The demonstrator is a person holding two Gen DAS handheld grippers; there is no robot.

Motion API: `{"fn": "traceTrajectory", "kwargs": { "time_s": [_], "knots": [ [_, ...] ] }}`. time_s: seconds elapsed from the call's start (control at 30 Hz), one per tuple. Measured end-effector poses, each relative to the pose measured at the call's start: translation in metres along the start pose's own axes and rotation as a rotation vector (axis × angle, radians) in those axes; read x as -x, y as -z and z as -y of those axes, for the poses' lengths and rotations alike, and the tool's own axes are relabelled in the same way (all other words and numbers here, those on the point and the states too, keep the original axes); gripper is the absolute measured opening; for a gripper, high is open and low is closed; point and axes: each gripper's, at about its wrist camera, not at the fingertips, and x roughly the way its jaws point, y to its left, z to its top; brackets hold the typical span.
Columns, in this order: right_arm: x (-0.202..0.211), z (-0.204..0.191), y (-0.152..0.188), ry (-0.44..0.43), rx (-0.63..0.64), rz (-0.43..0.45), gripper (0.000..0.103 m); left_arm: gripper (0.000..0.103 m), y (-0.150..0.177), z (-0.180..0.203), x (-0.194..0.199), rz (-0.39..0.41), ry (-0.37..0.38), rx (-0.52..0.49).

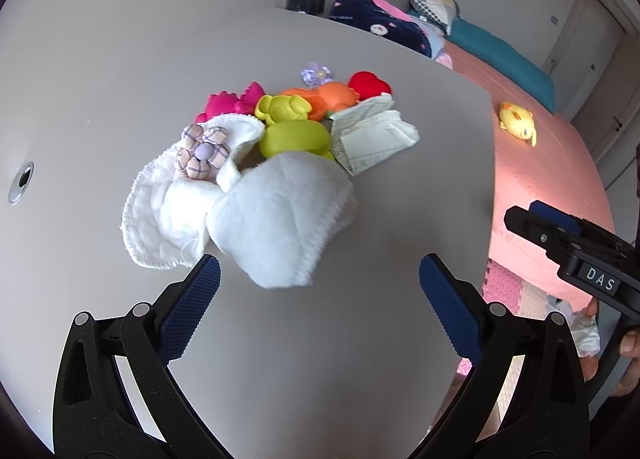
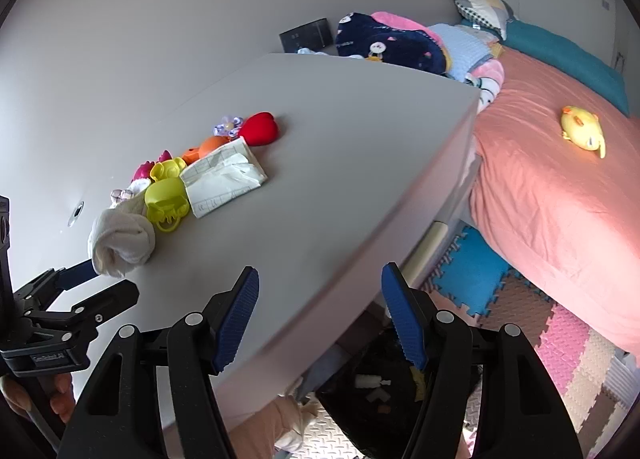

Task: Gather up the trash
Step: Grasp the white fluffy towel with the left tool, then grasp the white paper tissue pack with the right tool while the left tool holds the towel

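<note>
A crumpled white paper [image 1: 370, 133] lies on the grey table [image 1: 280, 339] beside plastic toys; it also shows in the right wrist view [image 2: 224, 179]. White cloth pads [image 1: 280, 219] lie just ahead of my left gripper [image 1: 320, 283], which is open and empty above the table. My right gripper [image 2: 320, 315] is open and empty over the table's edge, above a black trash bag [image 2: 372, 391] on the floor with small scraps in it. The right gripper also shows in the left wrist view [image 1: 540, 223].
Toys lie in a heap: a red heart [image 2: 262, 127], yellow-green moulds [image 1: 292, 137], pink [image 1: 232, 101] and orange [image 1: 320, 97] pieces, a fabric flower [image 1: 202, 151]. A pink bed [image 2: 560, 187] with a yellow duck [image 2: 582, 131] stands on the right over foam floor mats [image 2: 560, 347].
</note>
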Motion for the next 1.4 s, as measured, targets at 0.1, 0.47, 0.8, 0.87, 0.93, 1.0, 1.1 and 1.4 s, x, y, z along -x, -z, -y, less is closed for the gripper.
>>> {"fn": "traceTrajectory", "kwargs": {
  "time_s": [0.1, 0.47, 0.8, 0.87, 0.93, 1.0, 1.1, 1.4],
  "knots": [
    [-0.007, -0.005, -0.006, -0.014, 0.002, -0.001, 0.065, 0.096, -0.005, -0.007, -0.008, -0.002, -0.013, 0.040],
    [-0.039, -0.028, -0.033, -0.069, 0.035, -0.007, 0.065, 0.092, -0.012, -0.035, -0.022, 0.026, -0.029, 0.165],
    [-0.066, -0.043, -0.049, -0.135, 0.030, -0.022, 0.065, 0.060, -0.001, -0.058, -0.011, 0.050, 0.033, 0.187],
    [-0.069, -0.045, -0.050, -0.146, 0.025, -0.023, 0.065, 0.059, 0.000, -0.060, -0.009, 0.051, 0.029, 0.182],
    [-0.072, -0.047, -0.051, -0.154, 0.020, -0.024, 0.065, 0.058, 0.001, -0.063, -0.007, 0.052, 0.030, 0.185],
    [-0.076, -0.048, -0.053, -0.166, 0.006, -0.021, 0.065, 0.058, 0.003, -0.065, -0.006, 0.051, 0.035, 0.190],
    [-0.081, -0.048, -0.057, -0.178, -0.019, -0.021, 0.067, 0.058, 0.004, -0.069, -0.003, 0.051, 0.044, 0.198],
    [-0.087, -0.056, -0.060, -0.167, 0.010, -0.028, 0.050, 0.058, 0.001, -0.083, 0.003, 0.065, 0.070, 0.251]
  ]
}}
